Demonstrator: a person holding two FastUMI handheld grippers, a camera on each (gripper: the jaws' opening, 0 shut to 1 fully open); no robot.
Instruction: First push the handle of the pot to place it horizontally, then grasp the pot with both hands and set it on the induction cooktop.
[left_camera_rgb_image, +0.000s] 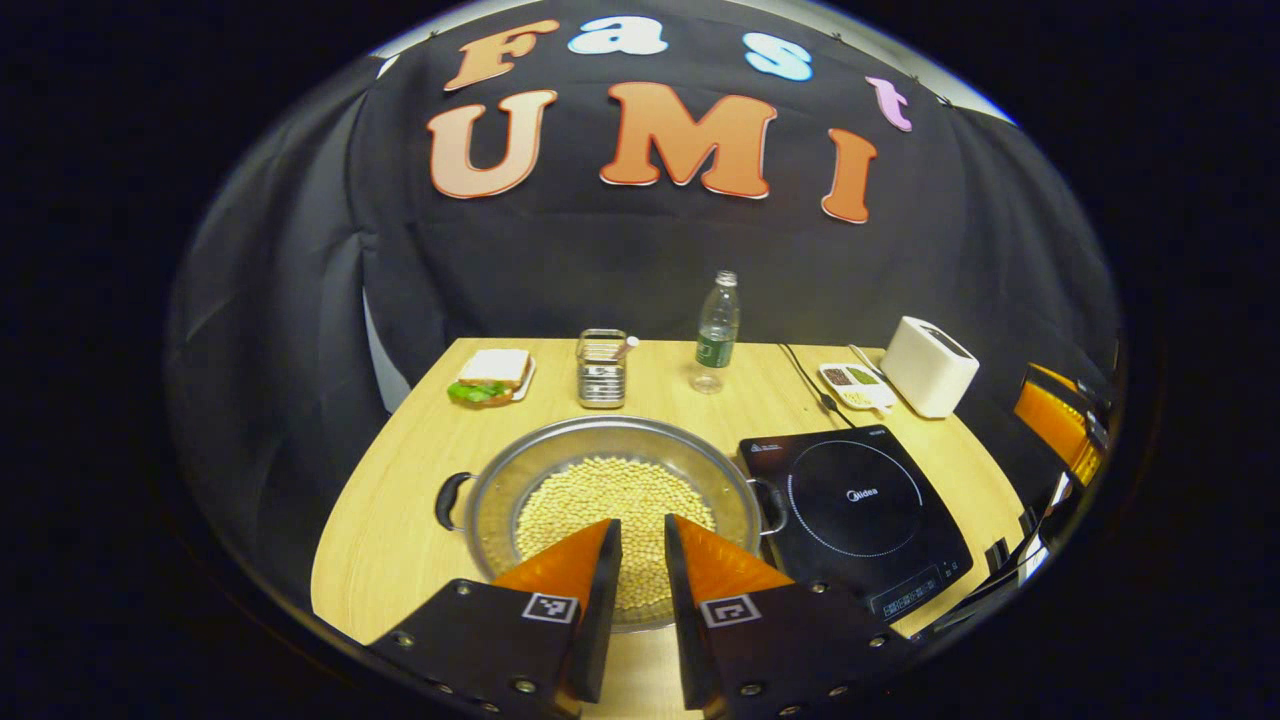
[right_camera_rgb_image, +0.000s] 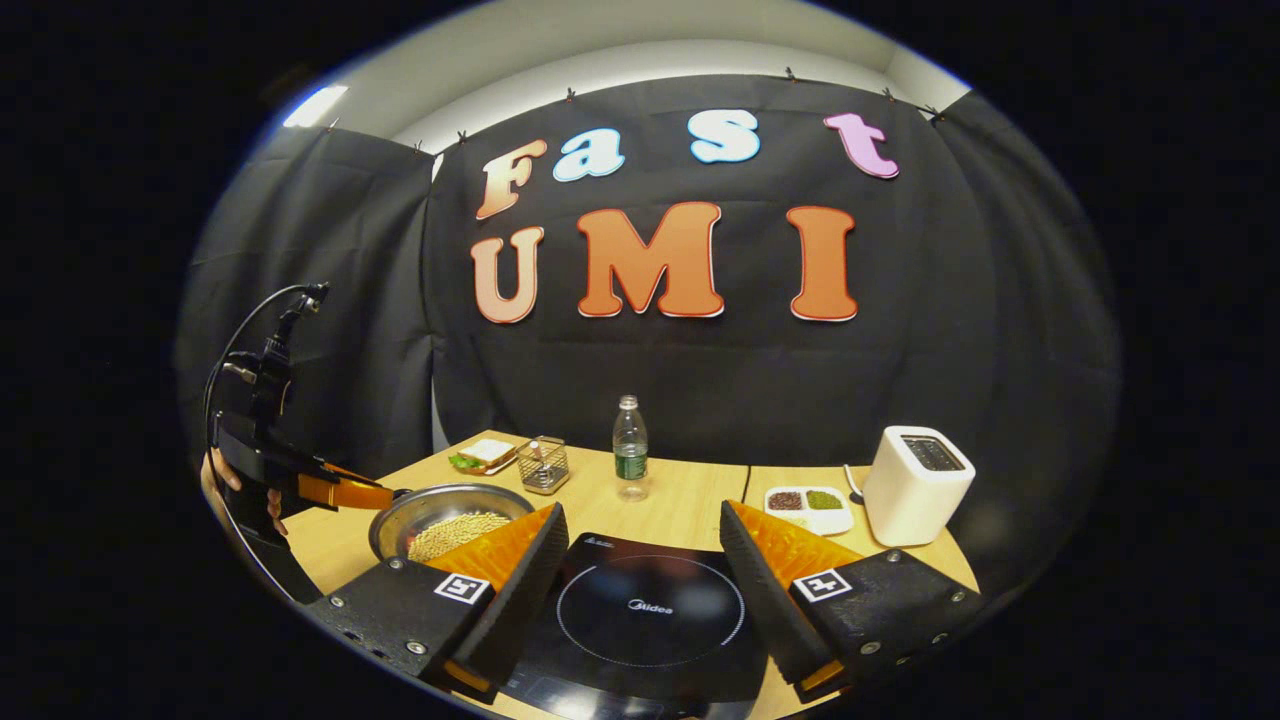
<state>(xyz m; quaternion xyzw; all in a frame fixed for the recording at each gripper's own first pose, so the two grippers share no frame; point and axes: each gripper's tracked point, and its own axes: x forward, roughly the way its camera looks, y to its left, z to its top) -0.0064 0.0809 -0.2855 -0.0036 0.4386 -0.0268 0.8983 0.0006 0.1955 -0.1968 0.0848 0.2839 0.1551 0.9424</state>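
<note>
Shiny metal pot (left_camera_rgb_image: 612, 440), glossy glass-like cooktop (left_camera_rgb_image: 860, 505), matt wood-grain table (left_camera_rgb_image: 400, 530)

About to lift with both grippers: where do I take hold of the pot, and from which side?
Take the pot by its two loop handles, one per gripper: the left handle from the left, the right handle from the induction cooktop side. They sit level at opposite rims; it's wide and full of beans.

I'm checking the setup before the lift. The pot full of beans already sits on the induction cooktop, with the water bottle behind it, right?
Not quite. In the left gripper view the pot of beans sits on the wooden table, beside the induction cooktop, not on it. The water bottle does stand behind it.
</note>
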